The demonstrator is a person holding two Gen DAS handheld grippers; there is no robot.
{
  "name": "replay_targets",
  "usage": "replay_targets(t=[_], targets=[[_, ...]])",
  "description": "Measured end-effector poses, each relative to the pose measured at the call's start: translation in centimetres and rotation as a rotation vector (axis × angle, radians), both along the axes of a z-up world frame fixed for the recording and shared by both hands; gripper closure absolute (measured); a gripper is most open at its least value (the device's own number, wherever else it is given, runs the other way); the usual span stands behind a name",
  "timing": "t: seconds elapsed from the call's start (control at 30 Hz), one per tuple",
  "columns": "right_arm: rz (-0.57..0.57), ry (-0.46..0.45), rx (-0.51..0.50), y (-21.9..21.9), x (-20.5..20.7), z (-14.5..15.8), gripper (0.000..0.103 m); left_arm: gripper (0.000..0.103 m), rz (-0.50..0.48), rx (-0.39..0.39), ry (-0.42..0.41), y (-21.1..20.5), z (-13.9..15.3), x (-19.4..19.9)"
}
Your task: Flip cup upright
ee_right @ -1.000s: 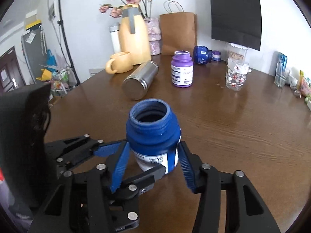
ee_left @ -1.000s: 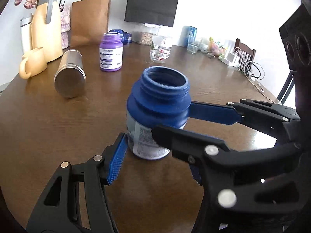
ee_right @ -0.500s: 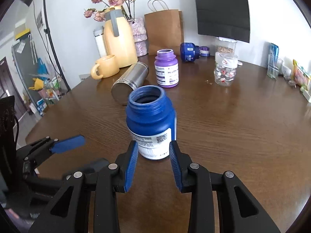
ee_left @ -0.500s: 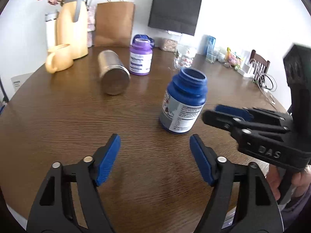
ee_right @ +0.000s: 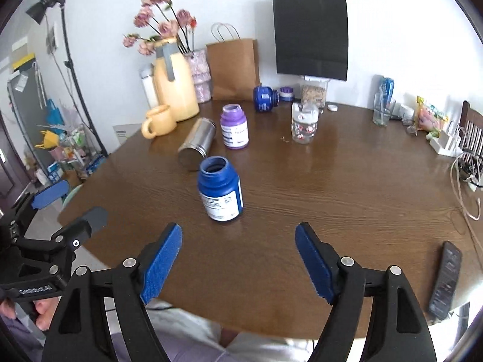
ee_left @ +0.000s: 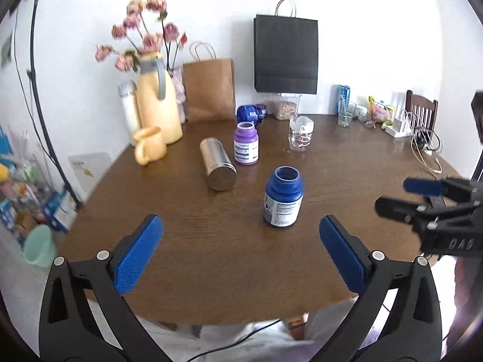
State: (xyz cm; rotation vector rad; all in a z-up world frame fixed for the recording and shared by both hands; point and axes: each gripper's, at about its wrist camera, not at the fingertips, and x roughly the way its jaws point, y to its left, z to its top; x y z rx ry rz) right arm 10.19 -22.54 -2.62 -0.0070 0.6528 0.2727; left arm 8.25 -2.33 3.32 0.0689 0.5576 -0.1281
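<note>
A dark blue lidless bottle with a white label stands upright on the brown round table, mouth up. Well back from it, over the near table edge, my left gripper is open and holds nothing. My right gripper is open too, empty, and just as far back from the bottle. The right gripper also shows at the right of the left wrist view, the left gripper at the left of the right wrist view. A steel cup lies on its side behind the bottle.
A purple bottle stands beyond the steel cup. A yellow mug, yellow jug, paper bags, a clear jar and another blue bottle line the back. A phone lies near the right edge, cables at far right.
Both grippers let go of the blue bottle, opened wide and drew back toward the near table edge. The bottle stays standing upright where it was set.
</note>
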Motion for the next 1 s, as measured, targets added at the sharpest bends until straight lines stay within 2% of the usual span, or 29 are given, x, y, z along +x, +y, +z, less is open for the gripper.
replay_targets(t=[0.13,0.27,0.33,0.43,0.5,0.67,1.0], targets=[[-0.049,-0.061,-0.024,-0.3,-4.0,0.7,0.022,0.000,0.048,0.010,-0.016,0.3,0.3,-3.7],[-0.092,-0.085,0.033,-0.3,-7.9,-0.7,0.022,0.000,0.088,0.011,-0.057,0.6,0.0,-7.0],[-0.068,-0.081,0.009,0.7,-8.7,-1.7,0.022,0.000,0.105,0.011,-0.082,0.7,0.1,-7.8],[-0.060,-0.045,-0.038,1.9,-8.3,-2.9,0.022,0.000,0.116,0.022,-0.071,0.8,-0.2,-7.5],[-0.056,-0.018,-0.029,2.0,-7.6,-3.3,0.022,0.000,0.121,0.007,-0.046,1.1,-0.6,-7.2],[-0.069,-0.026,-0.011,1.5,-7.8,-3.3,0.022,0.000,0.123,-0.005,0.003,1.2,-1.4,-6.8],[-0.071,-0.032,-0.003,1.2,-7.9,-3.3,0.022,0.000,0.111,0.004,0.005,0.6,-1.5,-7.2]])
